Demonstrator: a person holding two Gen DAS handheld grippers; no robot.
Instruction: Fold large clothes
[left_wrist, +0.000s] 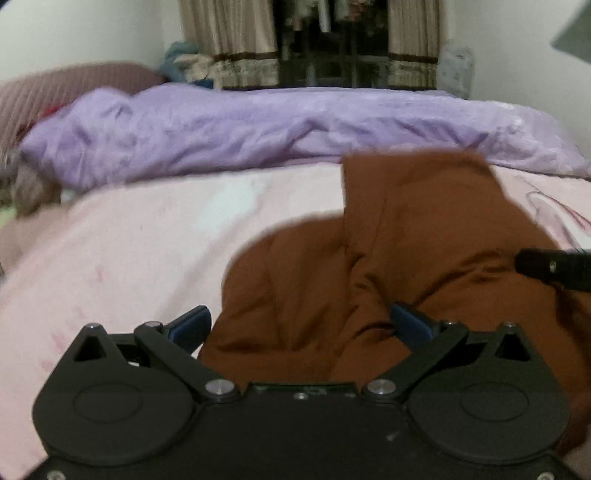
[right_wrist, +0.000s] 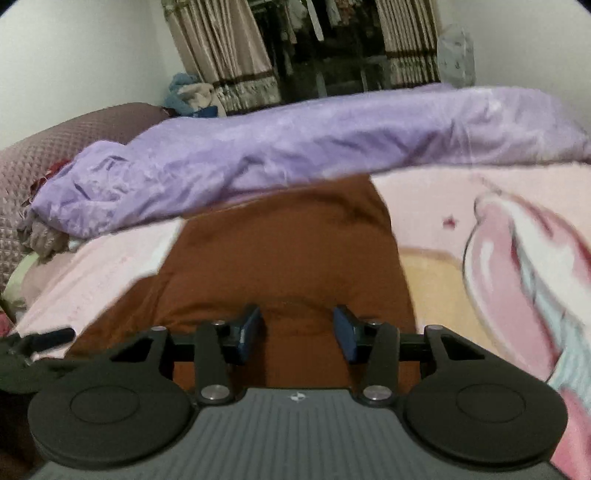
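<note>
On the pink printed bed sheet (right_wrist: 436, 206) lay a rumpled rust-brown cloth garment (right_wrist: 288, 243); left gripper (left_wrist: 301, 323) and right gripper (right_wrist: 297, 334) both gaped apart over it, clamping nothing

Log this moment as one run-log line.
left hand-held gripper: open over brown garment | right hand-held gripper: open | garment unfolded on pink bedsheet

Brown garment (left_wrist: 332, 295) runs off the lower frame edge, blurred.

Rust-brown garment (left_wrist: 388, 236) on pale pink cartoon-print blanket (left_wrist: 140, 236), plain lilac duvet (left_wrist: 229, 125), beige striped curtains (left_wrist: 229, 33).
</note>
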